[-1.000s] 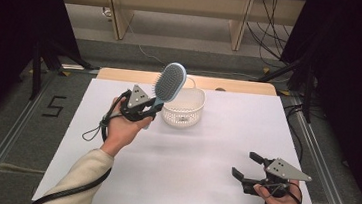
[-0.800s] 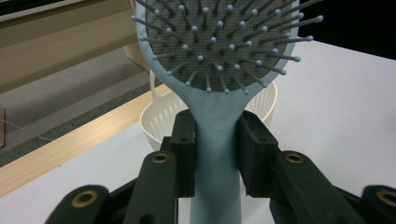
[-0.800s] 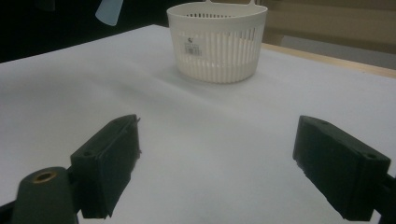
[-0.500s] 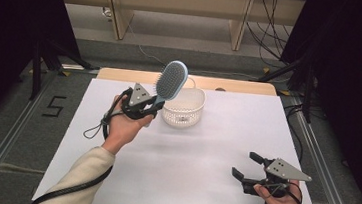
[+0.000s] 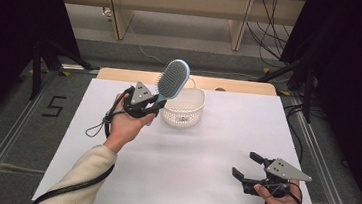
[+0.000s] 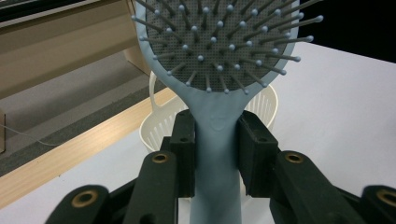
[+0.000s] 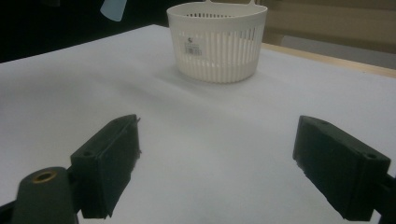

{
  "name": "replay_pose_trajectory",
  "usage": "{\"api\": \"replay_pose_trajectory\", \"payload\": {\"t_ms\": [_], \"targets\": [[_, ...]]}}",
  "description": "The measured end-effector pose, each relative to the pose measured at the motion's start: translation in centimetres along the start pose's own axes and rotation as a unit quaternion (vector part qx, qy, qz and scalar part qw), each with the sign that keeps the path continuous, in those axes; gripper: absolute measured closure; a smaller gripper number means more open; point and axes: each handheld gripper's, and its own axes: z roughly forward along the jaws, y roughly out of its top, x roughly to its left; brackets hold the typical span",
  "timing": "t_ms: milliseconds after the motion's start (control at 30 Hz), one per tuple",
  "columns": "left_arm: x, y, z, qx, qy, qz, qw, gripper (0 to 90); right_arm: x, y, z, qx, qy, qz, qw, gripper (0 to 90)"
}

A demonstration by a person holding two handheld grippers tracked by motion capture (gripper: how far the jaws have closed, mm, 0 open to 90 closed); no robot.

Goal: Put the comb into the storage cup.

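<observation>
A light blue hairbrush (image 5: 173, 79) with a grey bristle pad is held up in the air, tilted to the right over the left rim of a white slatted basket (image 5: 184, 107). My left gripper (image 5: 152, 105) is shut on its handle (image 6: 215, 154), one jaw on each side. The bristles (image 6: 219, 37) face the left gripper view's camera, with the basket (image 6: 161, 133) behind and below. My right gripper (image 5: 249, 167) rests open near the table's front right, nothing between its jaws. In the right gripper view the basket (image 7: 218, 41) stands well ahead.
The white table top (image 5: 215, 145) has a wooden strip (image 5: 241, 86) along its far edge. Beyond it are grey floor, wooden furniture legs and cables. A cable (image 5: 99, 124) trails from the left gripper across the table.
The left hand has tilted the brush slightly and shifted it a little nearer the basket. The right gripper has stayed still and open.
</observation>
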Motion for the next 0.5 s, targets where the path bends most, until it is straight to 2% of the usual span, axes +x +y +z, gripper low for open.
{"api": "replay_pose_trajectory", "payload": {"t_ms": [500], "targets": [[0.15,0.42,0.29,-0.001,0.002,-0.001,1.0000,69.8,0.02,0.01,-0.02,0.000,0.001,0.002,1.0000,15.4]]}}
